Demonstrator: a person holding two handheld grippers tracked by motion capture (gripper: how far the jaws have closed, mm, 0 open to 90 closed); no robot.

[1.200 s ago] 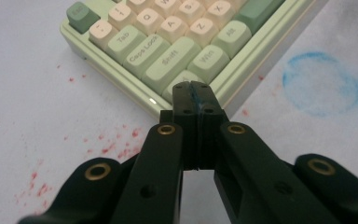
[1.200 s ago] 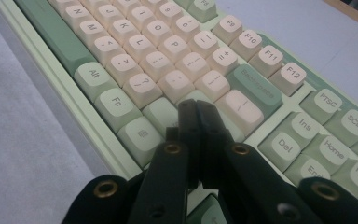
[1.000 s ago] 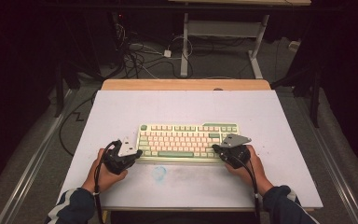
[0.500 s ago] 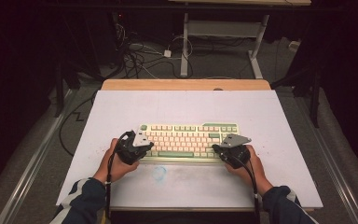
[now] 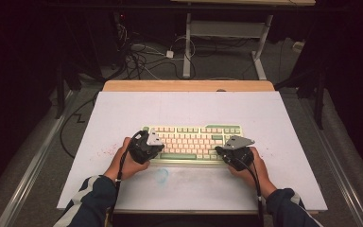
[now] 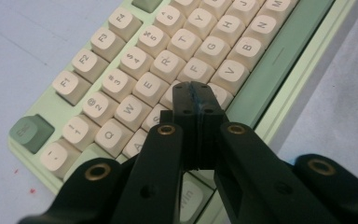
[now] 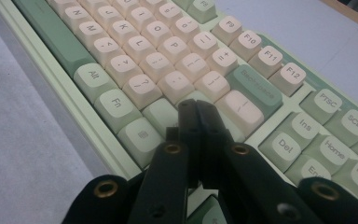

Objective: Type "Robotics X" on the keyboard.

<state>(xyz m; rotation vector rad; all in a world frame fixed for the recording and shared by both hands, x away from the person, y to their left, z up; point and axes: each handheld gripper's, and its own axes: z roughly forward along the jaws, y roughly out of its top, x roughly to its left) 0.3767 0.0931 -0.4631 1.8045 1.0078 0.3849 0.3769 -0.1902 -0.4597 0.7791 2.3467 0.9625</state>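
A keyboard [image 5: 194,142] is seen lying near the middle of the table [image 5: 123,109]. The left gripper [image 6: 196,91], jaws pressed shut on nothing, is poised over its left-hand keys. The right gripper [image 7: 196,108], likewise closed and empty, is held above the right-hand keys.

Black gripper [image 6: 196,93] w/ brass rivets; navy, maybe white-striped sleeves [image 5: 92,198].

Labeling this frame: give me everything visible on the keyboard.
The keyboard is compact, with a pale green plastic-looking case, cream letter keys and green modifiers, space bar and Backspace. It lies flat on the white table, long side toward the person. The shut left gripper hangs over its left keys, the shut right gripper over its right; contact cannot be told.
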